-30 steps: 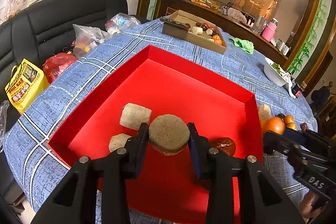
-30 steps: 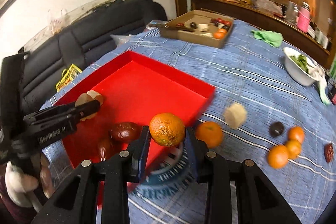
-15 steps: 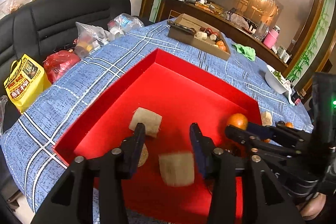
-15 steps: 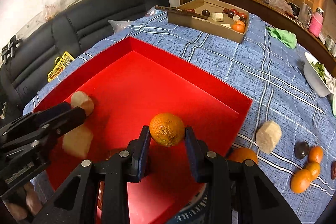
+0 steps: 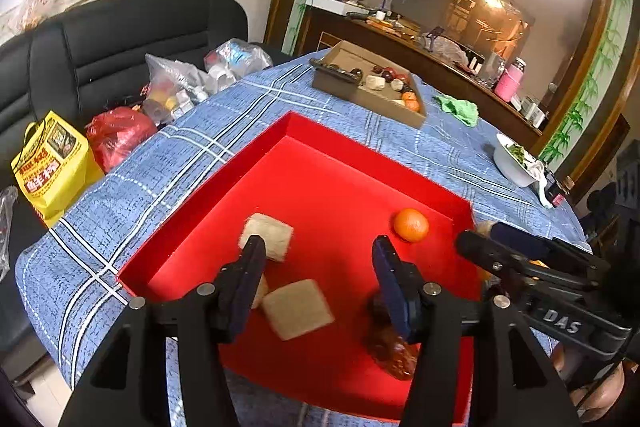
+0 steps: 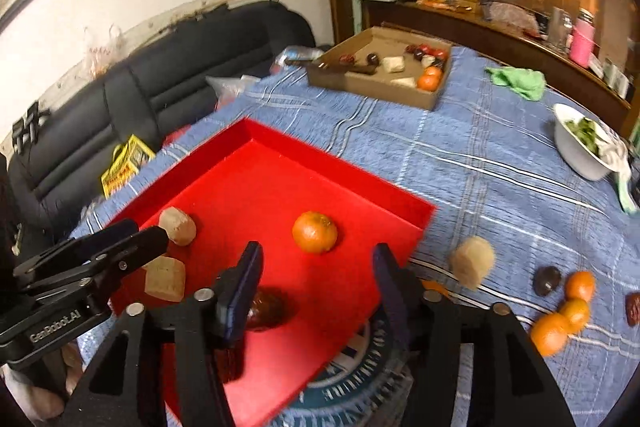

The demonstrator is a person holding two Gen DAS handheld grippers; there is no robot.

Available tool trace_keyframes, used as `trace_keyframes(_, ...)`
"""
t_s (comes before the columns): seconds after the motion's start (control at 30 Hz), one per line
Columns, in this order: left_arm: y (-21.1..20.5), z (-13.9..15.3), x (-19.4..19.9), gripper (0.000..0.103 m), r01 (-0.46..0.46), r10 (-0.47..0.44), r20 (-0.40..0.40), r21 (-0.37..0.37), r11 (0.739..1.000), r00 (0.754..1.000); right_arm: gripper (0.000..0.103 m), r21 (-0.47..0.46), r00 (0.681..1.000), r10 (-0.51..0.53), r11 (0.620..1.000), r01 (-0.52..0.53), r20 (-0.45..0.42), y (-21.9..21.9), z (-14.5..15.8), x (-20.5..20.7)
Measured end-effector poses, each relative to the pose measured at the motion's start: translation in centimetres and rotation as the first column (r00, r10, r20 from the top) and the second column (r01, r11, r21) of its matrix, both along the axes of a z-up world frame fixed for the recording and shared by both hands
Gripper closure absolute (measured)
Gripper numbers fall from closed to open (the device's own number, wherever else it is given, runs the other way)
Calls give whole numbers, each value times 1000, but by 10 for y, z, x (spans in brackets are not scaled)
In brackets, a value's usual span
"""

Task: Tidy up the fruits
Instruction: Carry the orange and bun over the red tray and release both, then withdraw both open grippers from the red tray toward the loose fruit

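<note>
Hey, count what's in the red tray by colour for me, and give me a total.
Tan pieces: 3
Orange: 1
Dark fruits: 2
Total: 6

We see the left gripper (image 5: 318, 259) opening over the red tray (image 5: 208, 187) with nothing between its jaws, tan blocks (image 5: 298, 309) and an orange (image 5: 411, 225) lying inside, right gripper (image 5: 476, 247) alongside.
</note>
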State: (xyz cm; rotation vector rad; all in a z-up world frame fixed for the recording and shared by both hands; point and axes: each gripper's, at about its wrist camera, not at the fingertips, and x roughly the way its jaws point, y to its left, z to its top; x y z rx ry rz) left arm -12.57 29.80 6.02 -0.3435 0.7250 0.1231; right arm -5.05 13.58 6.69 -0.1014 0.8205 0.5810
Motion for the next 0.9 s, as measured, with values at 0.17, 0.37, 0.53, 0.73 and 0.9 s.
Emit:
trace_keyframes(0.17, -24, 11, -7, 41, 46, -47, 11, 51, 998, 999, 31, 36, 999, -47, 998, 46, 20, -39, 5, -20)
trace_keyframes(0.37, -57, 20, -10, 36, 121, -123, 22, 81, 989, 992, 31, 5, 988, -146, 989, 146, 45, -106, -4, -50)
trace_keyframes(0.53, -87, 19, -6, 35, 195, -196, 6, 79, 978, 981, 30, -18, 973, -228, 973, 229, 37, -159, -11, -64)
trace_keyframes(0.73, -124, 13, -7, 35, 272, -271, -27, 114, 955, 962, 30, 7, 959, -285, 959, 285, 2, -192, -20, -65)
trace_keyframes(0.9, -150, 9, -10, 35, 300, -296, -47, 179, 937, 954, 30, 18, 960, -280, 960, 280, -15, -192, -27, -66)
